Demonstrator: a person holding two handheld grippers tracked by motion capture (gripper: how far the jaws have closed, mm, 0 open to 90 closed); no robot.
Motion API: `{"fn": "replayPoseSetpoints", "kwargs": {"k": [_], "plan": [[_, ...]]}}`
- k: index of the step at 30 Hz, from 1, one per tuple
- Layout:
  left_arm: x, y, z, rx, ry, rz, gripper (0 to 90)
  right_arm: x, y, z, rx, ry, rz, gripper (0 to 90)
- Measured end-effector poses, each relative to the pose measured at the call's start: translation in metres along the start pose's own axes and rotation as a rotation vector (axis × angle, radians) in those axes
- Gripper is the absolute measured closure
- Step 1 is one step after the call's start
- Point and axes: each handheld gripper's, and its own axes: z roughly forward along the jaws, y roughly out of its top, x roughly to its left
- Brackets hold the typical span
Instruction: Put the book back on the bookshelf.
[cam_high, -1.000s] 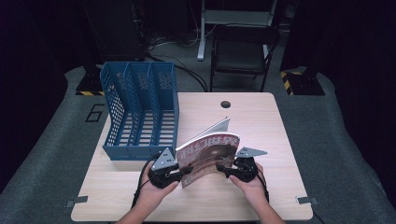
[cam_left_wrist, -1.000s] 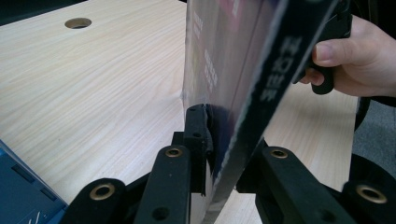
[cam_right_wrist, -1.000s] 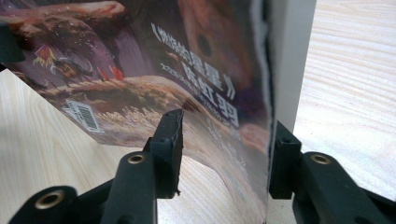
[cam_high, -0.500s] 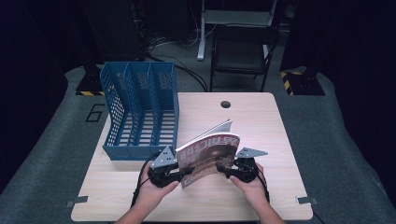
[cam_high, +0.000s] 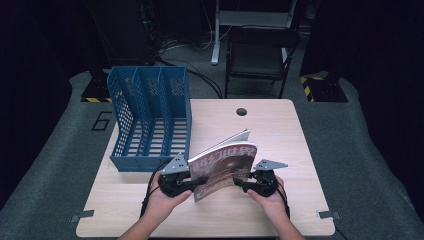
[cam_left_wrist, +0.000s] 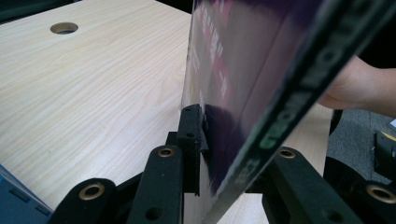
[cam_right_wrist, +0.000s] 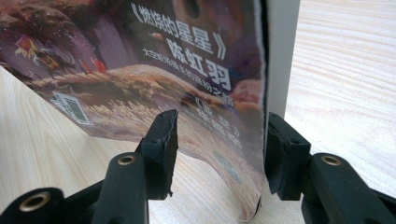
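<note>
One magazine (cam_high: 226, 165), one blue three-slot file rack (cam_high: 150, 120), one wooden table (cam_high: 280, 135) with one cable hole (cam_high: 242, 111), two handheld grippers, one black chair (cam_high: 260, 55) behind

Magazine (cam_high: 225, 165) stands on edge near the front middle of the table (cam_high: 280, 135), tilted, its lower edge toward the person and its top leaning away. To its left, the left gripper (cam_high: 192, 181) sits right at the spine end; to its right, the right gripper (cam_high: 242, 184) sits at the open-page end, so the magazine is between the two. Behind and to the left of the left gripper, the file rack (cam_high: 150, 117) rests on the table's left half, close beside the magazine. Further back, near the far edge, is a round hole (cam_high: 242, 111) in the tabletop. Behind the table, on the floor, stands a chair (cam_high: 260, 55).
</note>
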Motion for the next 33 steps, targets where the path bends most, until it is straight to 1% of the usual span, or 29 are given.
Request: {"fn": "replayPoseSetpoints", "kwargs": {"k": [1,3,6,7,8,10,11,12,13,15,16,17,18,19,20,22,23,25,26,29,30,31,32,33], "plan": [[0.0,0.001,0.0,-0.002,0.0,-0.001,74.4,0.001,0.0,0.0,0.001,0.0,0.006,50.2],[0.0,0.004,-0.001,-0.001,-0.001,-0.014,74.4,0.0,-0.001,0.0,-0.002,0.0,-0.005,49.9],[-0.001,0.008,-0.002,0.013,-0.006,-0.012,74.0,0.001,-0.001,-0.001,0.002,-0.001,-0.005,50.0],[-0.001,0.009,-0.003,0.016,-0.001,-0.001,73.9,0.001,-0.001,-0.001,-0.004,-0.002,-0.009,50.0],[-0.001,0.011,-0.003,0.012,0.002,-0.007,73.9,0.001,-0.001,-0.001,-0.004,-0.005,-0.009,50.0],[0.0,0.014,-0.006,0.024,-0.002,0.001,74.0,0.001,-0.001,-0.002,-0.011,-0.012,-0.006,50.1],[0.0,0.016,-0.007,0.02,0.002,0.006,74.0,0.001,-0.001,-0.003,-0.013,-0.012,-0.011,50.1],[-0.001,0.018,-0.008,0.022,-0.002,0.003,74.0,0.001,-0.001,-0.004,-0.013,-0.011,-0.003,50.1],[-0.001,0.02,-0.009,0.018,0.002,0.009,73.9,0.0,-0.001,-0.004,-0.014,-0.014,-0.009,50.1],[-0.002,0.024,-0.011,0.017,0.003,0.013,74.0,0.0,-0.001,-0.005,-0.015,-0.017,-0.005,50.2],[-0.002,0.026,-0.012,0.017,-0.001,0.017,74.0,-0.001,-0.001,-0.005,-0.019,-0.018,-0.01,50.2],[-0.003,0.027,-0.013,0.012,0.001,0.014,74.0,-0.001,-0.001,-0.005,-0.022,-0.021,-0.01,50.2],[-0.003,0.029,-0.014,0.015,-0.005,0.012,73.9,0.0,-0.001,-0.005,-0.024,-0.023,-0.012,50.2],[-0.004,0.031,-0.014,0.012,0.006,0.018,73.9,0.0,-0.001,-0.005,-0.024,-0.023,-0.012,50.2],[-0.004,0.032,-0.016,0.01,-0.002,0.02,74.0,0.0,-0.001,-0.006,-0.023,-0.023,-0.011,50.2],[-0.004,0.036,-0.017,0.008,0.001,0.019,74.0,0.0,-0.001,-0.006,-0.023,-0.023,-0.002,50.2],[-0.004,0.038,-0.019,0.009,0.001,0.021,74.0,0.0,-0.001,-0.006,-0.018,-0.018,-0.007,50.2],[-0.005,0.043,-0.021,0.018,-0.003,0.021,74.0,0.0,-0.001,-0.006,-0.021,-0.019,-0.005,50.2],[-0.005,0.046,-0.022,0.021,0.003,0.03,73.9,0.0,-0.001,-0.006,-0.018,-0.016,-0.005,50.2],[-0.007,0.055,-0.024,0.035,0.006,0.04,73.0,0.0,-0.001,-0.006,-0.02,-0.017,-0.005,50.2],[-0.006,0.058,-0.024,0.041,0.001,0.044,72.5,0.0,-0.001,-0.006,-0.019,-0.02,-0.007,50.3],[-0.007,0.061,-0.025,0.045,-0.005,0.034,72.2,0.0,-0.001,-0.006,-0.021,-0.022,-0.007,50.3],[-0.007,0.065,-0.025,0.046,-0.001,0.04,72.1,0.0,-0.001,-0.006,-0.02,-0.023,-0.007,50.3],[-0.007,0.068,-0.025,0.06,-0.004,0.049,72.0,0.0,-0.001,-0.006,-0.023,-0.025,-0.007,50.4]]}}
